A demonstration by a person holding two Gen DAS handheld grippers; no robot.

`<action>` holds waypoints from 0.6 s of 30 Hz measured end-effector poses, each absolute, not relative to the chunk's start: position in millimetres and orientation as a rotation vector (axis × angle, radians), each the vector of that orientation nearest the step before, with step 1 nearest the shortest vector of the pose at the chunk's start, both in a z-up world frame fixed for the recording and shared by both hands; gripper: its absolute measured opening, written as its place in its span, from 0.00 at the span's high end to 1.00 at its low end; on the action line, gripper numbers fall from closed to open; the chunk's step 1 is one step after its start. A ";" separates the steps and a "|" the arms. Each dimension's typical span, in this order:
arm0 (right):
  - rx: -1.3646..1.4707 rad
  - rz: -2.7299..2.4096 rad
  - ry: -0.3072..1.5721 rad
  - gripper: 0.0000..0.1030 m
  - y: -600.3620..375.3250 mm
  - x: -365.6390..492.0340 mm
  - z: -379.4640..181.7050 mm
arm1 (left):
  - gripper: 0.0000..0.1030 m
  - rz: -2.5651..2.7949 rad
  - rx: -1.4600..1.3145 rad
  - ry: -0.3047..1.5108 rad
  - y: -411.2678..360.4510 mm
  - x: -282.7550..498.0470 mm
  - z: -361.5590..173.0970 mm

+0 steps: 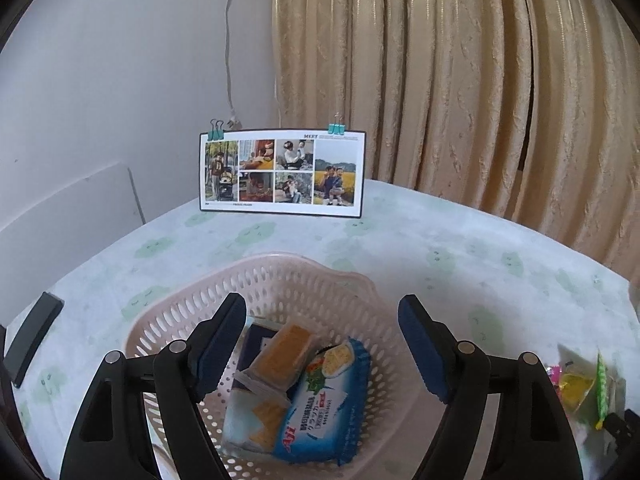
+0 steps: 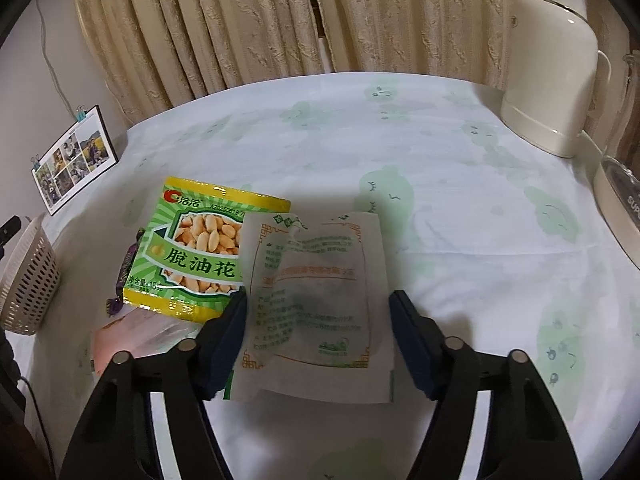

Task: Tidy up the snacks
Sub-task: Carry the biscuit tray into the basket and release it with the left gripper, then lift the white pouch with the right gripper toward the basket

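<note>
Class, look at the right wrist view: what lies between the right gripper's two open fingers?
In the right wrist view, a white paper sachet printed in green and orange lies flat between the right gripper fingers.

From my left wrist feed: plain white wall at 10 o'clock, a thin white cord hanging down it. Beige patterned curtain fills 12 to 3 o'clock, drawn, with one dark slit between panels. A white board leans at 9 o'clock. The table carries a white tablecloth printed with pale green shapes. Right wrist feed: same curtain across 12 o'clock, same cloth below. Light is soft and even; I see no hard shadows.
</note>
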State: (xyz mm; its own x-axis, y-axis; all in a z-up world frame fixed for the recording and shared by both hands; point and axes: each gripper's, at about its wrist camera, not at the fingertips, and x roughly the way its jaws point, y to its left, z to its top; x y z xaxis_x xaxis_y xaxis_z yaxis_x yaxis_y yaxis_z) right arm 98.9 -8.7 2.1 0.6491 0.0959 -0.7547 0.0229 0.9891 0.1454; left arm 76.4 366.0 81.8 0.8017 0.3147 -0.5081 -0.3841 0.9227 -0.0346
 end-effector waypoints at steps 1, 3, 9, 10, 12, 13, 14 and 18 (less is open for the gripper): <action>0.148 0.036 0.863 0.41 -9.8 98.6 2.0 | 0.23 0.372 -0.138 0.515 364.9 76.7 82.2; 0.156 0.028 0.860 0.45 -12.1 98.3 2.3 | 0.23 0.366 -0.133 0.505 362.0 75.7 83.6; 0.195 0.019 0.851 0.56 -19.7 99.1 3.6 | 0.23 0.353 -0.104 0.478 350.1 71.1 86.8; 0.202 0.017 0.849 0.57 -21.2 99.1 3.8 | 0.23 0.350 -0.101 0.475 348.3 70.6 87.3; 0.212 0.017 0.847 0.58 -22.9 99.2 3.9 | 0.23 0.343 -0.093 0.471 345.4 69.8 88.0; 0.219 0.019 0.845 0.58 -23.9 99.0 4.2 | 0.23 0.341 -0.090 0.469 343.9 69.6 88.4; 0.224 0.021 0.843 0.58 -24.6 99.1 4.5 | 0.23 0.337 -0.087 0.467 342.5 69.2 88.7; 0.239 0.030 0.829 0.59 -25.3 98.0 6.6 | 0.23 0.324 -0.077 0.460 336.7 67.6 89.7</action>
